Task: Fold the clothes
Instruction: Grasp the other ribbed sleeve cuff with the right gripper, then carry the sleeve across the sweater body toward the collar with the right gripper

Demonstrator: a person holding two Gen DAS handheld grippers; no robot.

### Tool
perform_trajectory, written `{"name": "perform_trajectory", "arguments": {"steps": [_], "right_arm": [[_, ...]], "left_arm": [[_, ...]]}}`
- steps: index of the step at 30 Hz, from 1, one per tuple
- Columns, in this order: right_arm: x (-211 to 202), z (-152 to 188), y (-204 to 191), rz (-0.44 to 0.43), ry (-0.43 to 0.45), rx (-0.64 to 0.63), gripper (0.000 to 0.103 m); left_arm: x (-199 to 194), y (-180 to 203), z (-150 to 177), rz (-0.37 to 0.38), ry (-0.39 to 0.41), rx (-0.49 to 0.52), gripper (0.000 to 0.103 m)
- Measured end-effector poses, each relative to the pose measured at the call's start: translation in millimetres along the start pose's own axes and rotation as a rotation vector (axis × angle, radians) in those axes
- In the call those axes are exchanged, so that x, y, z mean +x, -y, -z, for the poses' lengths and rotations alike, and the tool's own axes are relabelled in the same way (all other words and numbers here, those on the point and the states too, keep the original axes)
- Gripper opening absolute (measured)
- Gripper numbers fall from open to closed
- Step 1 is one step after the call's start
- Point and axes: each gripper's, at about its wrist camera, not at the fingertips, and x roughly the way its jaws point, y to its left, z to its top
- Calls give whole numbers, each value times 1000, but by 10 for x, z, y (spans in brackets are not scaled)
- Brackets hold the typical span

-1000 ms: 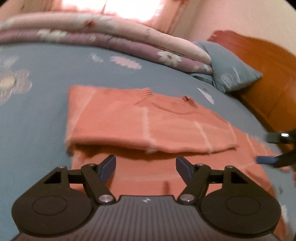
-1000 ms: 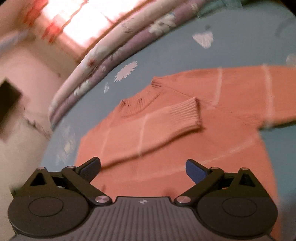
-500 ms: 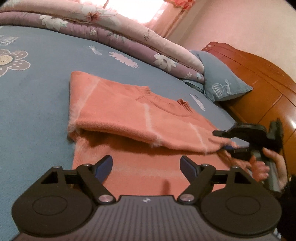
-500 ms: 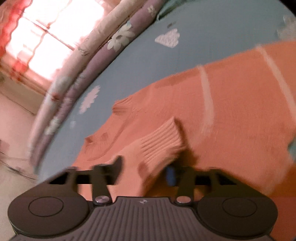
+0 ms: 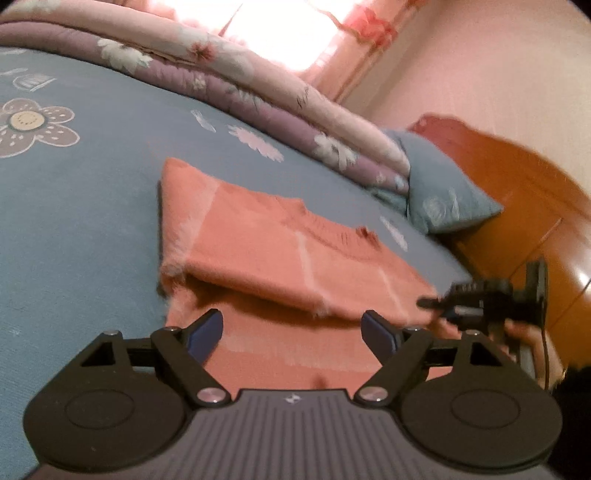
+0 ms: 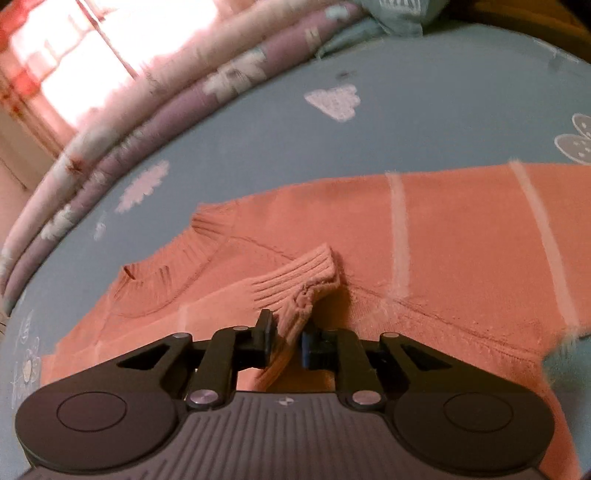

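Observation:
An orange knitted sweater (image 5: 280, 258) with pale stripes lies on the blue bed sheet (image 5: 92, 221), one side folded over its body. My left gripper (image 5: 291, 332) hovers open over the sweater's near edge, with nothing between its fingers. In the left wrist view my right gripper (image 5: 436, 306) sits at the sweater's right side, held by a person's hand (image 5: 528, 336). In the right wrist view my right gripper (image 6: 288, 338) pinches the sleeve just behind its ribbed cuff (image 6: 306, 273), which lies across the chest (image 6: 461, 240); its jaws are opening slightly with the fabric still between them.
A rolled floral quilt (image 5: 258, 92) runs along the far side of the bed. A blue pillow (image 5: 443, 199) leans against the wooden headboard (image 5: 517, 192) at the right. A bright window with pink curtains (image 5: 362, 26) is behind.
My right gripper came down onto the sleeve and closed on it near the cuff. My left gripper spread a little wider and tilted over the near edge.

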Motion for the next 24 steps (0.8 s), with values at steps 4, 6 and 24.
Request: {"name": "perform_trajectory", "arguments": {"steps": [4, 6, 24], "right_arm": [[-207, 40, -251, 14, 11, -102, 49], [-304, 77, -434, 13, 19, -197, 53], [-154, -451, -770, 231, 74, -385, 71]], "left_arm": [[3, -190, -31, 10, 65, -94, 84], [36, -262, -47, 33, 68, -135, 85], [152, -255, -16, 41, 46, -65, 86]]}}
